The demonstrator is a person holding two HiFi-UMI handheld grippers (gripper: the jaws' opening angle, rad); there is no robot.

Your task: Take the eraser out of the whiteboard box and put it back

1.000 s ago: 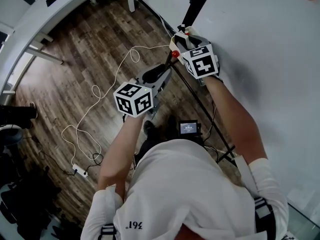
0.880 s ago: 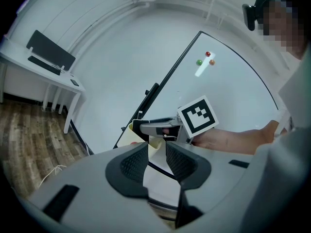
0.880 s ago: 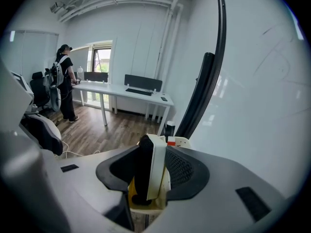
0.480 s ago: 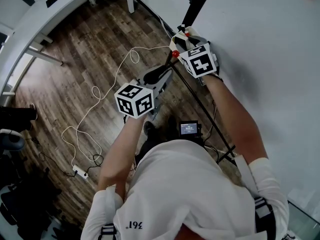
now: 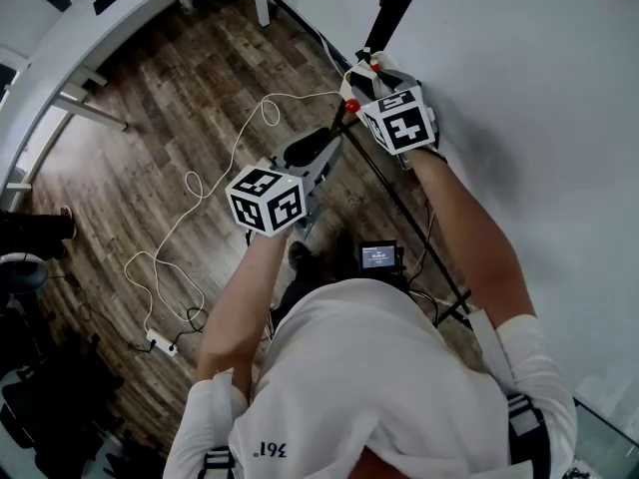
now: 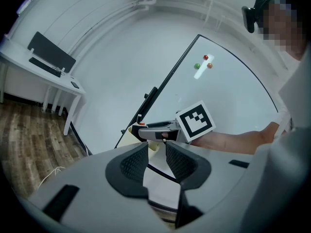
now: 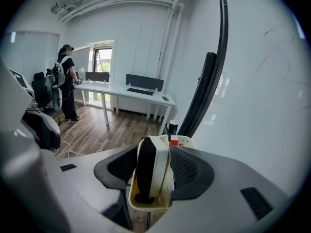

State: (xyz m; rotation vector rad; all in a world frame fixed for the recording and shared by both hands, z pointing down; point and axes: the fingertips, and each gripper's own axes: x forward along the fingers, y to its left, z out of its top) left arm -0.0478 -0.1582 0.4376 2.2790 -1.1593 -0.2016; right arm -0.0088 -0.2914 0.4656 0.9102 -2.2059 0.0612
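The eraser [image 7: 154, 171], white with black felt, stands on edge in a cream whiteboard box [image 7: 148, 204] in the right gripper view. My right gripper [image 7: 154, 154] straddles it; its jaws have just been opening and stand wide, with the eraser between them and not squeezed. From the head view this gripper [image 5: 357, 80] sits at the box [image 5: 348, 88] on the whiteboard's lower edge. My left gripper [image 5: 316, 146] hovers just left of it, level. In the left gripper view its jaws [image 6: 156, 152] are open with nothing between them, facing the right gripper [image 6: 146, 131].
The whiteboard [image 5: 519, 88] fills the right side; several magnets [image 6: 205, 58] sit on it. Its black stand leg [image 5: 399, 203] crosses the wooden floor, where a white cable [image 5: 200, 183] and power strip [image 5: 160, 342] lie. A desk [image 7: 126, 91] and a person [image 7: 65, 81] are far off.
Seen from the head view, both grippers stay in the same spot at the board's lower edge. Nothing else has visibly shifted.
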